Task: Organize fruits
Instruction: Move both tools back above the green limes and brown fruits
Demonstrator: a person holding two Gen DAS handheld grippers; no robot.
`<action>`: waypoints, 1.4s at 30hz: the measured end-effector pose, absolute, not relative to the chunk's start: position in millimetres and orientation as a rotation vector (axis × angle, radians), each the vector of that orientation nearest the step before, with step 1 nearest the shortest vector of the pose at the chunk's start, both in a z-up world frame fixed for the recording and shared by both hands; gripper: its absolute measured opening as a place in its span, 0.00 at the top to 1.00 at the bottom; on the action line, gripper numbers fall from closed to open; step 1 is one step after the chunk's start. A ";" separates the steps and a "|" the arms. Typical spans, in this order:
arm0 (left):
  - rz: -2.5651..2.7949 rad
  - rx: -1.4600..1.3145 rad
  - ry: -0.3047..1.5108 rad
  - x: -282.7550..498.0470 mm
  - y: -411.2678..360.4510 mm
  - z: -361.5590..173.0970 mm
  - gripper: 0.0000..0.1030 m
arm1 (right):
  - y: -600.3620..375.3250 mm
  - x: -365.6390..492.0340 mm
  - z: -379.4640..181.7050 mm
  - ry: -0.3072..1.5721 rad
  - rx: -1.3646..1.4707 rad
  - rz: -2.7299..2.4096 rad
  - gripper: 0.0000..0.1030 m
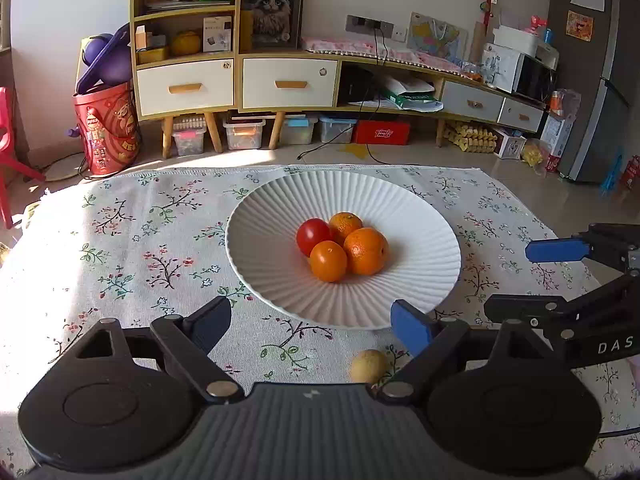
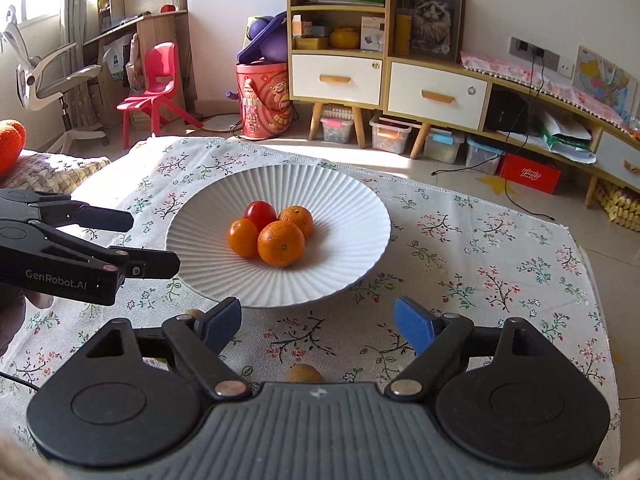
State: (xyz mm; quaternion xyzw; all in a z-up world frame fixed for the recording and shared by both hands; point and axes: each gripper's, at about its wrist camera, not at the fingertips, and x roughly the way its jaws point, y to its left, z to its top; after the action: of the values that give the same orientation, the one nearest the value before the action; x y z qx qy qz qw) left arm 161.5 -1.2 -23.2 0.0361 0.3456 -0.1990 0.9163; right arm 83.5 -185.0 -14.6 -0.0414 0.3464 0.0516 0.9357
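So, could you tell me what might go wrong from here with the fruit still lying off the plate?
1. The small brownish fruit lies on the cloth right under the left gripper, near the view's bottom edge; reaching for it could nudge it away.
2. The plate sits just ahead of both open grippers; a fingertip might catch its rim.
3. The oranges and red fruit lean together, so another fruit dropped in could set them rolling.

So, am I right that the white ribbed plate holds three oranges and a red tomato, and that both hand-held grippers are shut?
Not quite: the white ribbed plate does hold three oranges and a red tomato, but both hand-held grippers are open. The left wrist view shows the left hand-held gripper with jaws wide apart and empty; the right wrist view shows the same for the right.
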 end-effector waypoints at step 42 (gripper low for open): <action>-0.436 0.207 0.744 80.5 18.1 -88.6 0.10 | -184.7 18.6 -73.6 0.813 -0.140 0.017 0.04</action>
State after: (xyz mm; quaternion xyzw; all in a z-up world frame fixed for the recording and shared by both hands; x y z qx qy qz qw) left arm 80.5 18.1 -88.6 0.1000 0.3601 -0.2108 0.9033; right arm 18.6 -184.7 -73.6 -0.0678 0.3948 0.0083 0.9162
